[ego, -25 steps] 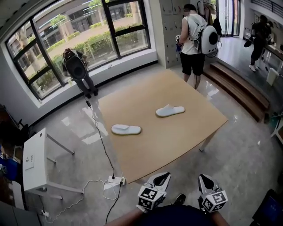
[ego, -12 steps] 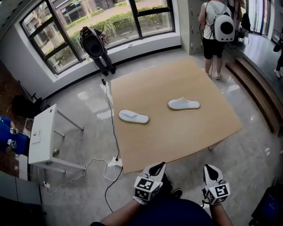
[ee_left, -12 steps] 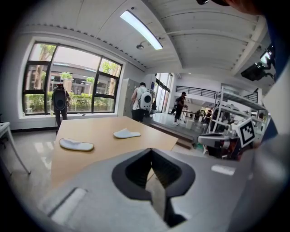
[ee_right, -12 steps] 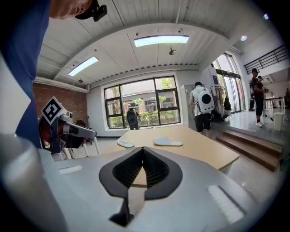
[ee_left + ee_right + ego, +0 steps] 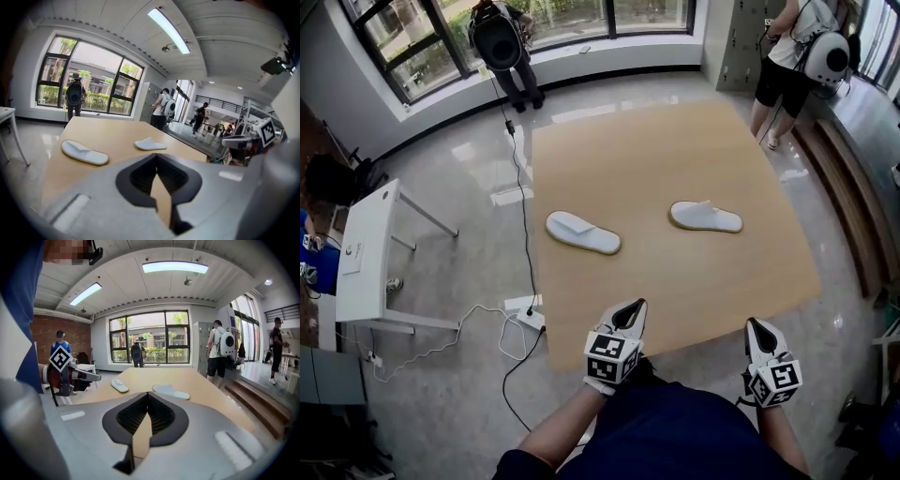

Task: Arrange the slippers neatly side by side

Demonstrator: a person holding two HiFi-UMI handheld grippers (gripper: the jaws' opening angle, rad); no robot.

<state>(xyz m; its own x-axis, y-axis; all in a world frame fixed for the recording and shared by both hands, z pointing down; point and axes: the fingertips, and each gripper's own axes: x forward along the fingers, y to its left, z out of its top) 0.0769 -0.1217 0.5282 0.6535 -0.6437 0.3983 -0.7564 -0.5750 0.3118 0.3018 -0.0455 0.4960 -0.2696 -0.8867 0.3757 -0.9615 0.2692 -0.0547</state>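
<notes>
**Left tool** (image 5: 632,315): jaws pressed together, nothing between them. We hold it low at the near edge of the worktop (image 5: 675,141), pointing across it.

**Right tool** (image 5: 759,330): jaws likewise together and empty. It is level with the left tool and well apart from it.

**Left slipper** (image 5: 582,232): white, sole down, flat on the worktop. It lies well ahead of the left tool and slightly to its left, long axis skewed.

**Right slipper** (image 5: 705,217): white, sole down. It lies well ahead of the right tool and to its left, well apart from its mate and not parallel to it.

**Status:** we judge the task unstarted. Both tools are empty and back at the edge, which suggests we have not yet reached for anything. Each tool roughly faces one slipper, which would suit taking one apiece. The next move calls for parting the jaws and reaching far forward.

**Floor item:** power strip (image 5: 525,316) with its cable, beside the left tool. We judge it a trip hazard.
</notes>
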